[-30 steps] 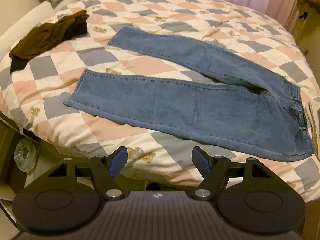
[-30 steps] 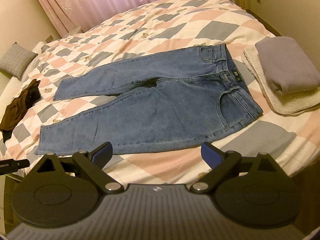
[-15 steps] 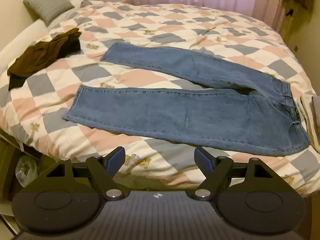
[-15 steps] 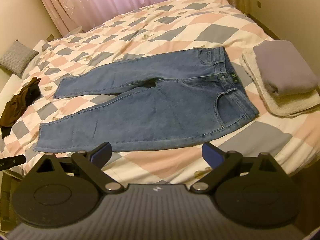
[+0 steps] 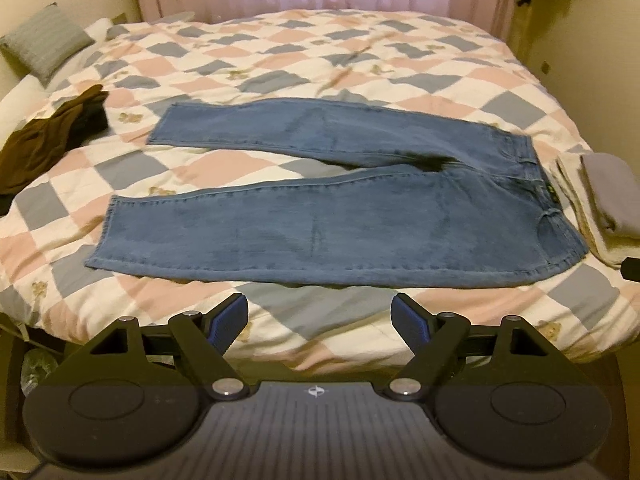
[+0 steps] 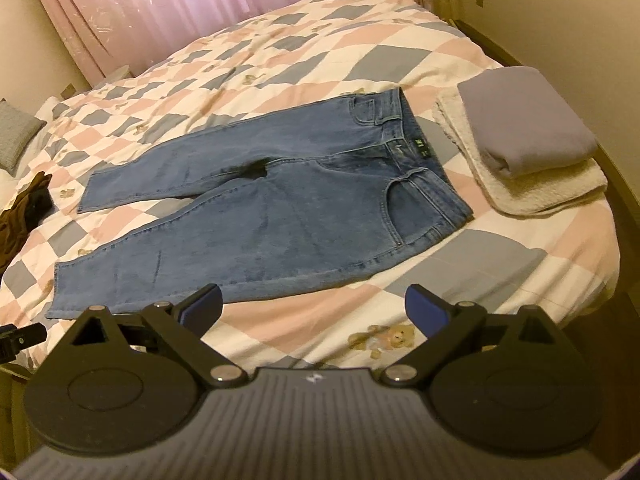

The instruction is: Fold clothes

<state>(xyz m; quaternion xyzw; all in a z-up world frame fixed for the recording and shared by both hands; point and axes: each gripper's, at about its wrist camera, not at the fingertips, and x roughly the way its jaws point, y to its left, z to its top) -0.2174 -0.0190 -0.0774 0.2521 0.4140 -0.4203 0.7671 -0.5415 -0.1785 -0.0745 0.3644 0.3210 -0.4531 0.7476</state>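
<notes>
Denim, mid-blue: one pair of jeans (image 5: 336, 224) (image 6: 256, 216), laid flat and unfolded on the pink, grey and white checked quilt (image 5: 320, 52) (image 6: 280, 40) of the bed, legs spread apart in a narrow V. Beside the jeans' waistband: a folded grey garment (image 6: 524, 128) (image 5: 612, 192) stacked on a folded cream fleece blanket (image 6: 540, 188). Past the jeans' leg hems: a crumpled dark brown garment (image 5: 44, 140) (image 6: 20, 212); beyond it, a grey cushion (image 5: 44, 46) at the quilt's far corner. Left gripper (image 5: 320, 318): blue-padded fingers spread wide, holding nothing, hovering off the quilt's near edge, short of the jeans. Right gripper (image 6: 314, 312): fingers likewise parted, empty, near the jeans' lower leg, not touching.
</notes>
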